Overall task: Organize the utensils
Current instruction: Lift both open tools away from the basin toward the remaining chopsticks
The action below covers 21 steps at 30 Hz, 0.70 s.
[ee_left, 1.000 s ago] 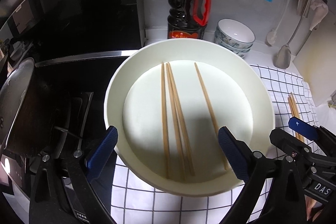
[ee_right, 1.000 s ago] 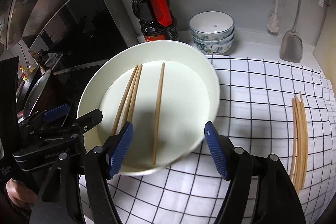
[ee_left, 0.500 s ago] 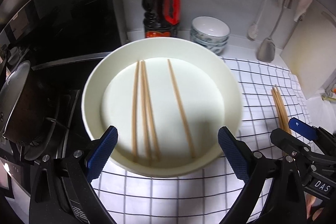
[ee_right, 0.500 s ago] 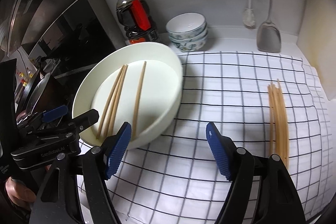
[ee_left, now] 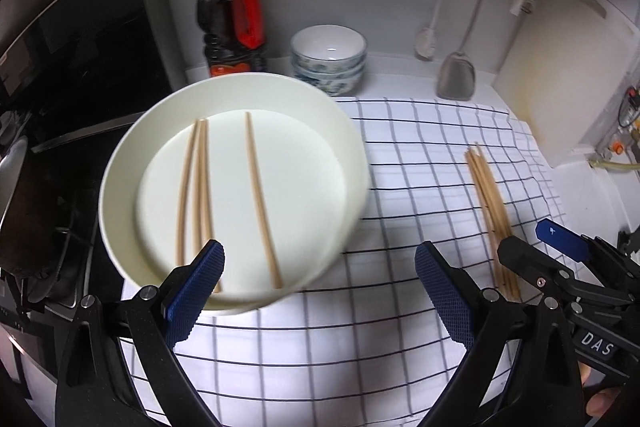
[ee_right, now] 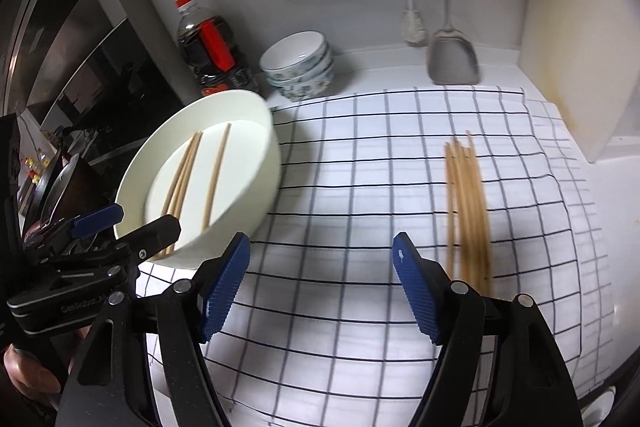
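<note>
Left wrist view: the left tool (ee_left: 318,285) hangs over the checked cloth (ee_left: 400,327) with its blue pads spread wide and nothing between them. Its left pad sits in front of the near rim of the white bowl (ee_left: 348,147), though whether it touches the rim cannot be told. The bowl rests at the cloth's left edge, partly over the dark stove area. Three chopsticks (ee_left: 260,195) lie in the bowl, two close together on the left and one apart on the right, all running from far to near. A bundle of chopsticks (ee_left: 490,203) lies on the cloth to the right, well apart from the bowl. The right tool (ee_left: 560,247) shows at the right edge, just beside the near end of that bundle.

Right wrist view: the right tool (ee_right: 320,287) stands open over bare cloth (ee_right: 340,187), holding nothing. The bundle (ee_right: 468,207) lies just to the right of its right pad, its near ends hidden behind the finger. The bowl (ee_right: 264,155) sits to the left, with the left tool (ee_right: 120,227) in front of its near rim.

At the back of the surface stand a dark bottle (ee_left: 232,15) with a red cap and stacked patterned bowls (ee_left: 328,55). A spatula (ee_left: 456,75) hangs by the wall, its blade down near the surface
</note>
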Motion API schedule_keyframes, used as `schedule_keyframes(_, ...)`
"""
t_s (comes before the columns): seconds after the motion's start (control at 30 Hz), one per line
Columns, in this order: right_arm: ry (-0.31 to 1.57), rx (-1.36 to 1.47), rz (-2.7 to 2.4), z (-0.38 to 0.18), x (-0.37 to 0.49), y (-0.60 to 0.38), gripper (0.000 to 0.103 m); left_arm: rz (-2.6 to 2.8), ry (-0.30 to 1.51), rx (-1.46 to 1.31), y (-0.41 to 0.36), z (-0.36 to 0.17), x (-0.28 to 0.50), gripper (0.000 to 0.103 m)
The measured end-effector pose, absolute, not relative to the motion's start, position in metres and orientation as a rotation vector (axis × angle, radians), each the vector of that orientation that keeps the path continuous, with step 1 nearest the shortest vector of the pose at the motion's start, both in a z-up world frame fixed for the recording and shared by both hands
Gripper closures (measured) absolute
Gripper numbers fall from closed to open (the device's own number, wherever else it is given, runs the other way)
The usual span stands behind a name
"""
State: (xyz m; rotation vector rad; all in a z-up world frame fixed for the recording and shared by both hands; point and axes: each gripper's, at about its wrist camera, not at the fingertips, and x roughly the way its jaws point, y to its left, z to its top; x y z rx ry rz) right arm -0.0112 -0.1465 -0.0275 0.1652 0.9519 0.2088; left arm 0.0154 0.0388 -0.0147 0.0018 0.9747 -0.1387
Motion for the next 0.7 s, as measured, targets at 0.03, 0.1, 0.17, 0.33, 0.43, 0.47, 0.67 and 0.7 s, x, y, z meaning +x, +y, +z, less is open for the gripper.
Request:
schedule_keyframes(0.03, 0.951, 0.166, 0.204, -0.027, -0.012, -0.15, 0.033, -0.145, 0.975, 0.004, 0.035, -0.015, 0.014, 0.009)
schedule_keyframes(0.1, 0.947, 0.168, 0.19, -0.028, -0.014, -0.159, 0.033, -0.158, 0.975, 0.013, 0.026, -0.015, 0.012, 0.009)
schedule_keyframes(0.17, 0.944, 0.175, 0.177, -0.028, -0.016, -0.169, 0.033, -0.169, 0.976, 0.017, 0.017, -0.016, 0.011, 0.009)
schedule_keyframes(0.33, 0.948, 0.189, 0.151, -0.031, -0.018, -0.188, 0.033, -0.193, 0.983, 0.026, 0.0, -0.018, 0.01, 0.009)
schedule_keyframes(0.43, 0.949, 0.193, 0.141, -0.032, -0.018, -0.198, 0.033, -0.203, 0.987, 0.031, -0.01, -0.021, 0.01, 0.009)
schedule_keyframes(0.47, 0.949, 0.194, 0.138, -0.033, -0.018, -0.2, 0.033, -0.205, 0.988, 0.031, -0.013, -0.021, 0.011, 0.009)
schedule_keyframes(0.67, 0.957, 0.203, 0.128, -0.039, -0.016, -0.215, 0.033, -0.212, 0.995, 0.038, -0.03, -0.025, 0.015, 0.009)
schedule_keyframes(0.7, 0.959, 0.204, 0.128, -0.04, -0.015, -0.218, 0.033, -0.212, 0.997, 0.04, -0.032, -0.025, 0.015, 0.009)
